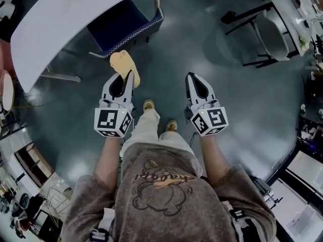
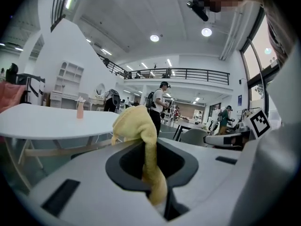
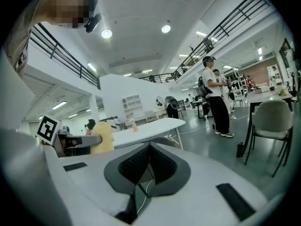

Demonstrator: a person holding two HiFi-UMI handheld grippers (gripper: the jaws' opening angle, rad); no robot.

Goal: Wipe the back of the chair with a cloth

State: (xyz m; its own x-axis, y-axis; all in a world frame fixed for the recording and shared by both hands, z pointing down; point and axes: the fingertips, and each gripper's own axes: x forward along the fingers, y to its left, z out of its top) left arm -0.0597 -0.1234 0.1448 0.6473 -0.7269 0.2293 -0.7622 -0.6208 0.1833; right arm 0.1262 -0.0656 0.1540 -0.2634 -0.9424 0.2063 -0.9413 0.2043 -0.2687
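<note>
My left gripper (image 1: 129, 75) is shut on a yellow cloth (image 1: 123, 64) that bunches out past its tips. In the left gripper view the cloth (image 2: 139, 128) rises from between the closed jaws of the left gripper (image 2: 142, 142). A dark blue chair (image 1: 123, 26) stands tucked under a white table (image 1: 60, 19), just beyond the cloth and apart from it. My right gripper (image 1: 191, 77) is shut with nothing in it, level with the left one and further right. The right gripper view shows its jaws (image 3: 149, 147) pressed together, with the cloth (image 3: 103, 138) off to the left.
A grey chair (image 1: 270, 37) at another table stands far right. My legs and shoes (image 1: 148, 105) are below the grippers on the dark floor. People (image 2: 157, 105) stand in the hall beyond. Shelves and clutter line the left and right edges.
</note>
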